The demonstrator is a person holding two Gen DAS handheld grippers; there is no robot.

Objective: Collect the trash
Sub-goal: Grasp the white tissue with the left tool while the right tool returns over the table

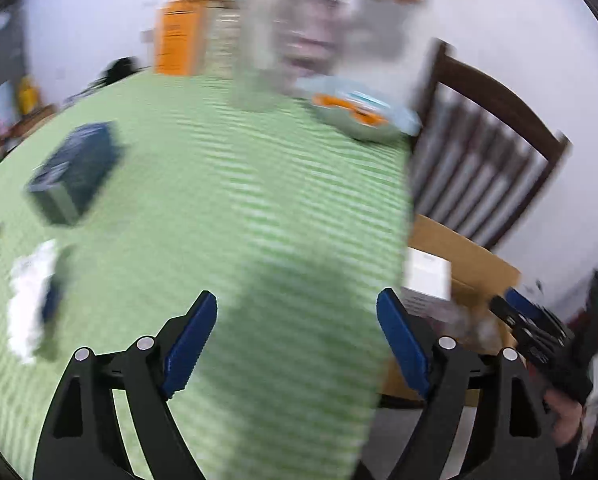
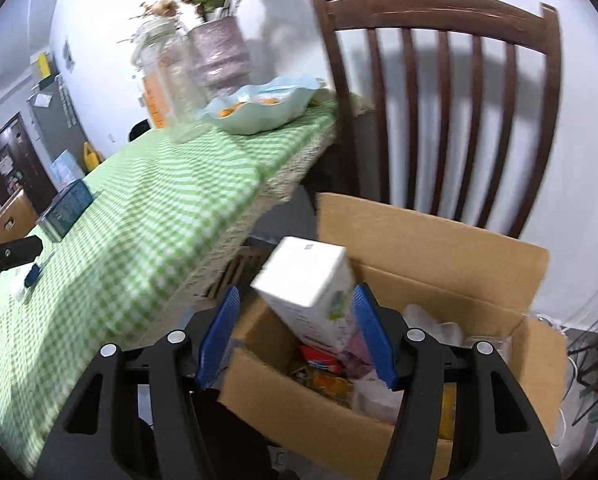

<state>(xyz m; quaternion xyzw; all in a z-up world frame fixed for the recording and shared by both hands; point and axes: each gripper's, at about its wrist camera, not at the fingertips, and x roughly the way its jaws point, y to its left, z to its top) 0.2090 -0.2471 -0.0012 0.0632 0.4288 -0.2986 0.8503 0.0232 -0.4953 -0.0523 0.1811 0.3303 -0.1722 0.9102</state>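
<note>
My left gripper hangs open over the green checked tablecloth with nothing between its fingers; this view is blurred. To its left lie a crumpled white tissue with a small blue item beside it, and a dark blue box. My right gripper stands open above a cardboard box beside the table. A white carton leans tilted in that box just beyond the fingertips, and the left pad stands clear of it. Wrappers and other scraps fill the box bottom.
A dark wooden chair stands behind the cardboard box. At the table's far end sit a pale blue bowl with orange pieces, a glass jar and a vase of dried flowers. Cables lie on the floor to the right.
</note>
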